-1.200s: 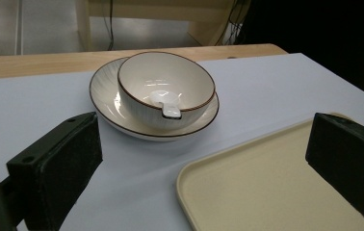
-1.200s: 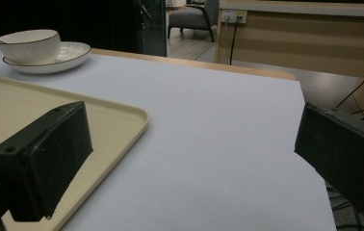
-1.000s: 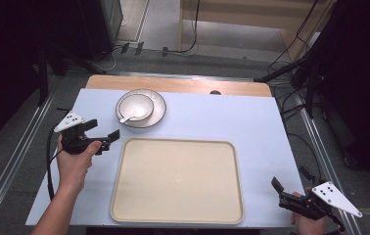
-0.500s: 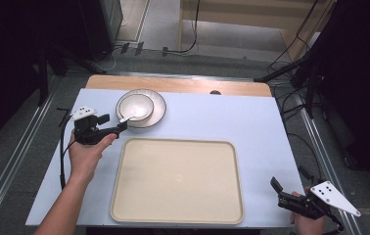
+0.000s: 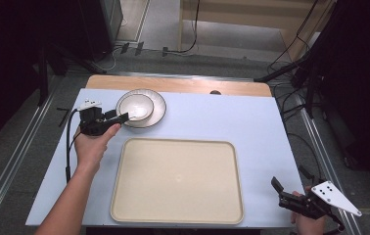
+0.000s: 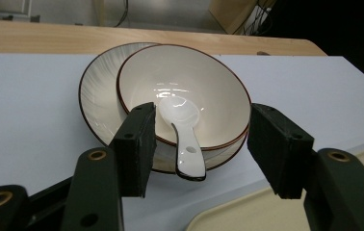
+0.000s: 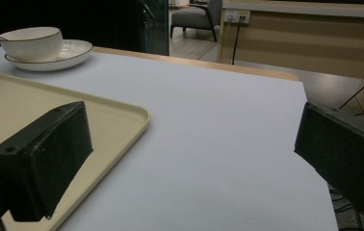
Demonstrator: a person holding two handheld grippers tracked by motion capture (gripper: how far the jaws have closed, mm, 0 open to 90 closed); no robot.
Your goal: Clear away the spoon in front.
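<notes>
- The step in hand looks like the approach to a pick: the left hand-held gripper (image 6: pixel 197 144) is lined up on the spoon (image 6: pixel 182 134), its jaws spread wide with the spoon's handle between them and neither pad touching it.
- The spoon lies in the bowl (image 6: pixel 204 86), its scoop down on the bowl's inside and its handle sticking out over the near rim toward the gripper.
- The bowl sits on a plate (image 6: pixel 96 91), off-centre toward the plate's right in the left gripper view; both stand at the far left of the bench (image 5: pixel 212 117), just beyond the far left corner of the tray (image 5: pixel 178 178).
- In the high view the left hand-held gripper (image 5: pixel 120 116) points at the plate's near-left edge.
- The tray lies bare in the middle of the bench, the likely place for the dishes.
- The right hand-held gripper (image 5: pixel 277 187) waits at the near right corner of the bench, well apart from the dishes, jaws wide apart and holding nothing.
- Next move, as I judge it: ease the left gripper slightly forward so the pads flank the handle squarely, then close gently. The handle is glossy and narrow, so a skewed grip could let it slip or rock the bowl on the plate.
</notes>
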